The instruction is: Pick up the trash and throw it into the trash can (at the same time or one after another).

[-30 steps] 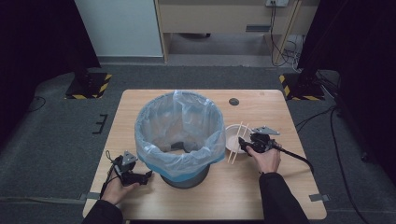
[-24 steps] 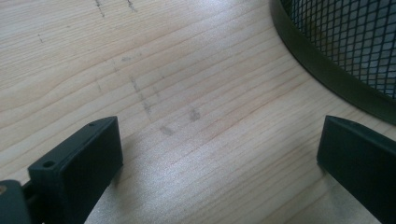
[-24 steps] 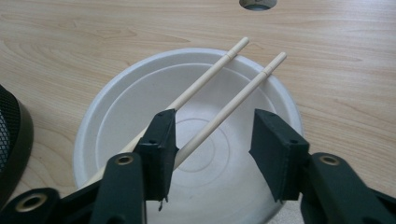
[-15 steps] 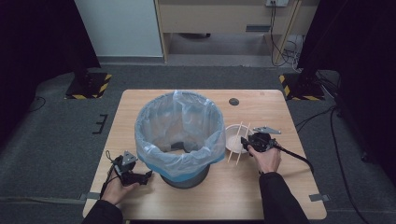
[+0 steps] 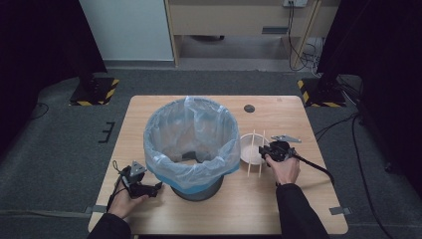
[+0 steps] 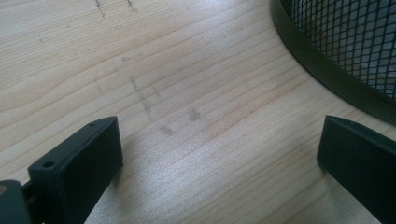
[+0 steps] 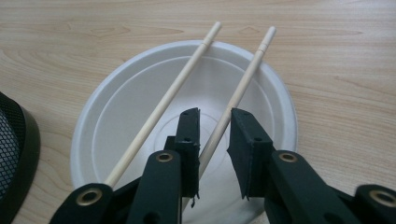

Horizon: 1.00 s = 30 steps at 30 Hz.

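Wooden table (image 5: 298,209), right tongs (image 7: 214,126) astride 1 chopstick (image 7: 240,86)

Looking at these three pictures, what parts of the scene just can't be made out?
- High view: the bottom of the bin, veiled by its plastic liner.
- High view: the small dark round thing on the table, too small to identify.
- Right gripper view: the near ends of both chopsticks, hidden behind the right gripper.
- Left gripper view: the bin's upper part, cut off by the edge.
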Tool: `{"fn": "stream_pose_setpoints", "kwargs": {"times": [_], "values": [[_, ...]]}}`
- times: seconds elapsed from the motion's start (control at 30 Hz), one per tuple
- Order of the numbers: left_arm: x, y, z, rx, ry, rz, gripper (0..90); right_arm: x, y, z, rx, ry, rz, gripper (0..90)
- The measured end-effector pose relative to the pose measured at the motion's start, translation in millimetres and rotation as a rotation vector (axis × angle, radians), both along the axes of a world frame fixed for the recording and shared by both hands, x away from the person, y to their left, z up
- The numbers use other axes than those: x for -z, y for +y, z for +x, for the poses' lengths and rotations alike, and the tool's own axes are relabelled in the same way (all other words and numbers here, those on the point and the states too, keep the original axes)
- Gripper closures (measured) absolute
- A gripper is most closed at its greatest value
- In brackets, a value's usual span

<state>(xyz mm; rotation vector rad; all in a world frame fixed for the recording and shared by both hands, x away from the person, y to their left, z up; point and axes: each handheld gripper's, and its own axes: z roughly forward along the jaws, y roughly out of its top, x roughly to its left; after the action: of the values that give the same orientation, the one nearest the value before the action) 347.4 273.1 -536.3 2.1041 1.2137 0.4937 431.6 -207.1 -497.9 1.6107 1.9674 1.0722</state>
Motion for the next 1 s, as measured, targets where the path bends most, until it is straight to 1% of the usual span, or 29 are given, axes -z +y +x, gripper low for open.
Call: {"fn": "stream_pose_setpoints", "kwargs": {"times": [0.2, 0.47, 0.67, 0.8, 0.93, 1.0], "values": [[0.0, 0.0, 0.0, 0.000, 0.000, 0.000, 0.0, -0.3, -0.3, -0.2, 0.002, 0.006, 0.001, 78.1], [0.0, 0.0, 0.0, 0.000, 0.000, 0.000, 0.0, -1.2, -1.0, -0.6, 0.003, 0.008, 0.005, 85.4], [0.0, 0.0, 0.0, 0.000, 0.000, 0.000, 0.0, -1.9, -1.6, -0.6, 0.000, 0.010, 0.009, 85.9], [0.0, 0.0, 0.0, 0.000, 0.000, 0.000, 0.0, -3.5, -3.0, -0.8, -0.001, 0.003, 0.015, 85.9], [0.0, 0.0, 0.0, 0.000, 0.000, 0.000, 0.0, -6.8, -5.1, -1.5, 0.002, -0.008, 0.031, 85.9], [0.0, 0.0, 0.0, 0.000, 0.000, 0.000, 0.0, -10.6, -6.9, -2.3, 0.002, -0.020, 0.046, 85.9]]}}
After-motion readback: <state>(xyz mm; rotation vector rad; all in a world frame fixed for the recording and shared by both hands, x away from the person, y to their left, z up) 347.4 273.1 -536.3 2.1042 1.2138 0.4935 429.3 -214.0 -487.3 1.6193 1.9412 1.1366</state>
